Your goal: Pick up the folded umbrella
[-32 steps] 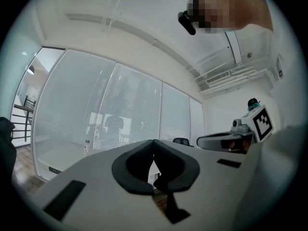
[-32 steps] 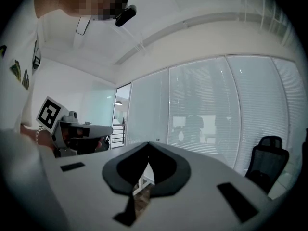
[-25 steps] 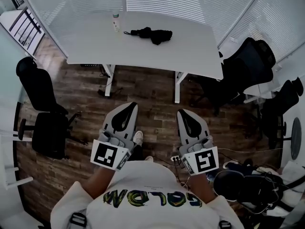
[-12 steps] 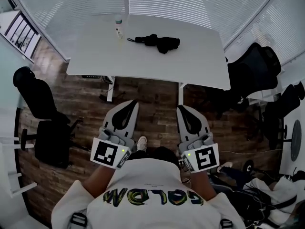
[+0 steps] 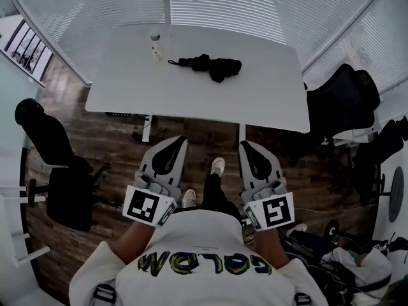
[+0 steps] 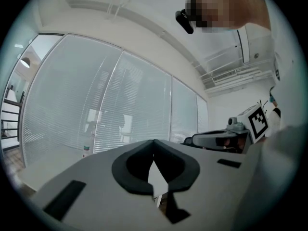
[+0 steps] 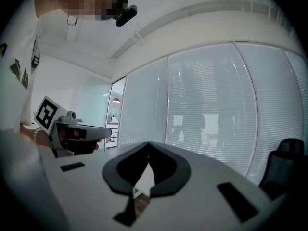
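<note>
A black folded umbrella (image 5: 209,65) lies on the white table (image 5: 191,91), toward its far middle, handle end pointing left. My left gripper (image 5: 172,143) and right gripper (image 5: 250,148) are held level side by side over the wood floor, short of the table's near edge and well apart from the umbrella. Both pairs of jaws are shut with nothing between them, as the left gripper (image 6: 153,143) and right gripper (image 7: 147,146) show in their own views. The umbrella is not visible in either gripper view.
A small bottle (image 5: 155,45) stands on the table left of the umbrella. A black office chair (image 5: 54,164) stands at the left, another (image 5: 341,104) at the table's right end. Window blinds (image 5: 223,2) run behind the table. Cables and bags (image 5: 344,260) lie at bottom right.
The person has walked toward the table with both grippers shut and level; the table and umbrella appear nearer and lower in the head view. One foot now shows between the grippers.
</note>
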Tool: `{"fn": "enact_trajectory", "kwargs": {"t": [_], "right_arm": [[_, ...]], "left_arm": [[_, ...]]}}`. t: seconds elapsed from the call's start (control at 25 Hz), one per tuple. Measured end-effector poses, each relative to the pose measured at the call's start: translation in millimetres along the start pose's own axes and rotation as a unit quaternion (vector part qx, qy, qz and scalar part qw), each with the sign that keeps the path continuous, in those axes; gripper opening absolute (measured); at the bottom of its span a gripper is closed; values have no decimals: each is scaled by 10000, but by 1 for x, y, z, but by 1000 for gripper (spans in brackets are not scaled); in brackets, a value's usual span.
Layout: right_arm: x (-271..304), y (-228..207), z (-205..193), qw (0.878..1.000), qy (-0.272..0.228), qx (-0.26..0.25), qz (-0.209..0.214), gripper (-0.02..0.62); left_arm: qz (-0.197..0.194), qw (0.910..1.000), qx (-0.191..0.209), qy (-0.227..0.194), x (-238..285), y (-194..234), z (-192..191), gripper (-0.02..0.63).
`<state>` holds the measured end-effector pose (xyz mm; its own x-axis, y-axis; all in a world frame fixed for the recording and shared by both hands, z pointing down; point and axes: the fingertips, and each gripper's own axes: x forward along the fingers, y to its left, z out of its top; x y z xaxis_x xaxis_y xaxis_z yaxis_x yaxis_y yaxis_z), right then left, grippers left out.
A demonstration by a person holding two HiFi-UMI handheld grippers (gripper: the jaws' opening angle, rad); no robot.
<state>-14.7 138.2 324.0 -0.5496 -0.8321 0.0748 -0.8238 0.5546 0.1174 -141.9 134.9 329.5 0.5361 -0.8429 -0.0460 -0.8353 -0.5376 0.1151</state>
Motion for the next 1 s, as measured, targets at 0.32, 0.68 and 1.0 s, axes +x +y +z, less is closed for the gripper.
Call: {"fn": "enact_trajectory", "kwargs": {"t": [0.32,0.68,1.0], "right_arm": [[56,-96,-6,10000,-94,27,14,12],[112,-221,-11,9999,-92,70,-5,12],[151,-296,-17,9999,-118,78,78,12]], "left_arm": [[41,9999,126,-57,109,13,2,11],[-9,9998,202,11,244,13,1,11],[0,9995,306,-23,331,15,0,11]]}}
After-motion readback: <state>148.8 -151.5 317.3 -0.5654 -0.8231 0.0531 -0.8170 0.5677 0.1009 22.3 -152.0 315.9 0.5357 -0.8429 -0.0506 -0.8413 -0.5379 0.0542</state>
